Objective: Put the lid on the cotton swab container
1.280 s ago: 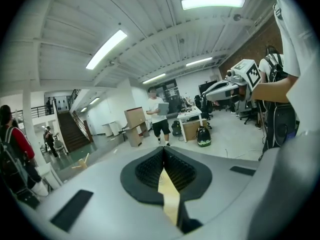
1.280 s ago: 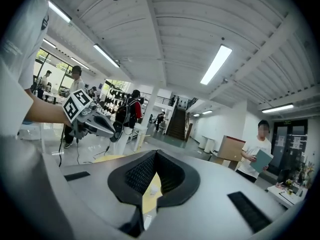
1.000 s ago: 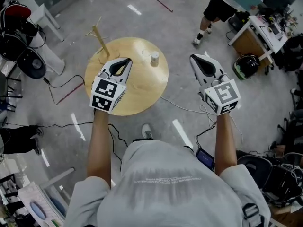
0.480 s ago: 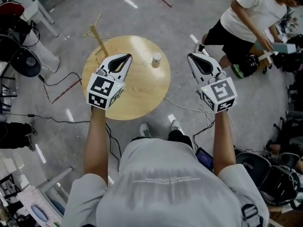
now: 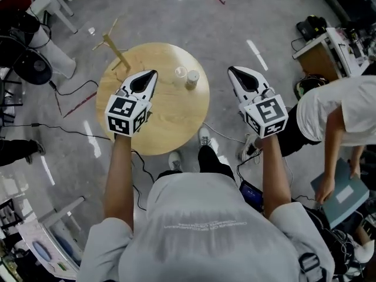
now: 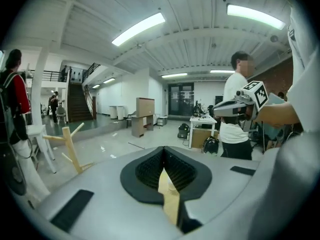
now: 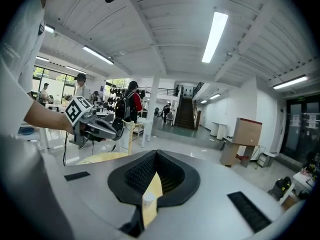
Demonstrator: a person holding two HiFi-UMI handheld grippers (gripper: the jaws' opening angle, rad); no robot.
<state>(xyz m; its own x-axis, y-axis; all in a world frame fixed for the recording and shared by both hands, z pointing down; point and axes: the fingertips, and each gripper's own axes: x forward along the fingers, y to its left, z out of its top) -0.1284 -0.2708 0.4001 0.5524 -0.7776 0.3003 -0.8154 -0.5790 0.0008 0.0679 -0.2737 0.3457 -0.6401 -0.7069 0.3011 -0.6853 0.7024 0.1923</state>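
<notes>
Desk: a round wooden desk (image 5: 164,116) stands right in front of the person, and everything here is placed from it.
Cotton swab container: a small upright cylinder (image 5: 192,79) on the desk's far right part, standing free with nothing touching it.
Lid: a clear round piece (image 5: 180,72) that looks like the lid lies on the desk just to the left of the container. It is off the container, and I cannot tell whether the two touch.
Left hand-held gripper: it hangs above the desk's left side (image 5: 153,74), tips pointing to the far edge. Its jaws are pressed together with nothing between them, and only a sliver of desk shows through the slit.
Right hand-held gripper: it is held just off the desk's right edge, over the floor (image 5: 230,69). Its jaws are closed too and empty, and its own view lines the slit up on the container down on the desk.
Wooden stand: a branched stand (image 5: 114,43) is on the floor past the desk's far left edge.
Bystander: a person in a white shirt (image 5: 335,113) is bending over, well off to the desk's right.
Cable: a cable (image 5: 226,135) trails across the floor by the desk's near right edge.
</notes>
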